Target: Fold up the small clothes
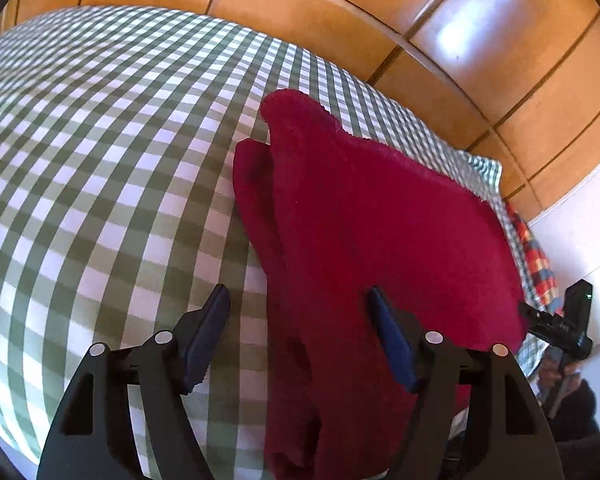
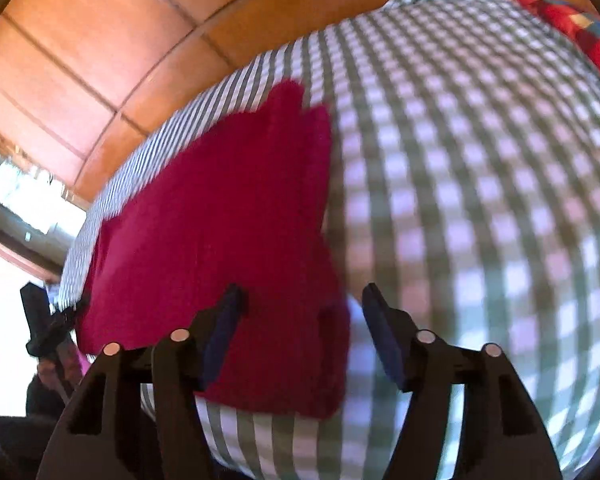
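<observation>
Checked bedcover, folded red garment lying flat (no containers), both grippers' fingers apart, empty

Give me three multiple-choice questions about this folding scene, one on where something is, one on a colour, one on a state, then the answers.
1. Where does the garment lie?
A. on the checked cloth
B. on the wooden floor
C. in a basket

2. What colour is the garment?
A. blue
B. deep red
C. yellow

3. How do the left gripper and the right gripper's jaws stand?
A. both shut on the garment
B. one shut, one open
C. both open

Answers:
1 A, green-and-white checked cloth surrounds it in both views.
2 B, it reads deep red in both views.
3 C, a wide gap shows between each pair of jaws.
</observation>
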Motion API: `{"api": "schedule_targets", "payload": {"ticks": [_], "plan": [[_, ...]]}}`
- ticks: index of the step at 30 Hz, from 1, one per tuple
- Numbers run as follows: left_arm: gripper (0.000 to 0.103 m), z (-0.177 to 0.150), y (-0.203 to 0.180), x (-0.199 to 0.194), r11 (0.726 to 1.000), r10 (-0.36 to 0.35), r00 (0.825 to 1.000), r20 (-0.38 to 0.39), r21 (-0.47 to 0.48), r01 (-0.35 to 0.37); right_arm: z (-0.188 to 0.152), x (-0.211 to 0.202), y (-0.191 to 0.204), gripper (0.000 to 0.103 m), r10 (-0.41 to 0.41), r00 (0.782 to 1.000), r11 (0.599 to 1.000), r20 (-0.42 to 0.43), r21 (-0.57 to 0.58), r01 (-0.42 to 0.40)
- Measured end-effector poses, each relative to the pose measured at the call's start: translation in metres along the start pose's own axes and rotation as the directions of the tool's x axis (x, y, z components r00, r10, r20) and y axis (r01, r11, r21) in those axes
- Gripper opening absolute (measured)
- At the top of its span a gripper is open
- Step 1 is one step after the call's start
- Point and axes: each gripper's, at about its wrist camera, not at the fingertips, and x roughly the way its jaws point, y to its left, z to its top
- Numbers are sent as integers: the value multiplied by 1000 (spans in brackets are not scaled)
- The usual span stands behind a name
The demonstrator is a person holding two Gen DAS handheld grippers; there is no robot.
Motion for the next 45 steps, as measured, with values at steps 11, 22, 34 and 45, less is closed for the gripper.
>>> {"api": "schedule_targets", "payload": {"ticks": [11,22,34,45], "plan": [[23,14,-10,3,992,69,997,-21,111,-66,-50,-32,20,7,-29,1000,995,-7,-91,29],[35,-7,-46,-21,939,276,951,138,173,-298,-24,-47,15,61,-80,995,996,58,-20,81],[35,-14,-53,-37,921,302,929,212,186,-342,48,15,38,49,-176,982,984,73,-23,178],[35,-15,-54,-34,918,306,930,205,196,-346,52,24,51,14,-250,964,961,95,-95,259]]}}
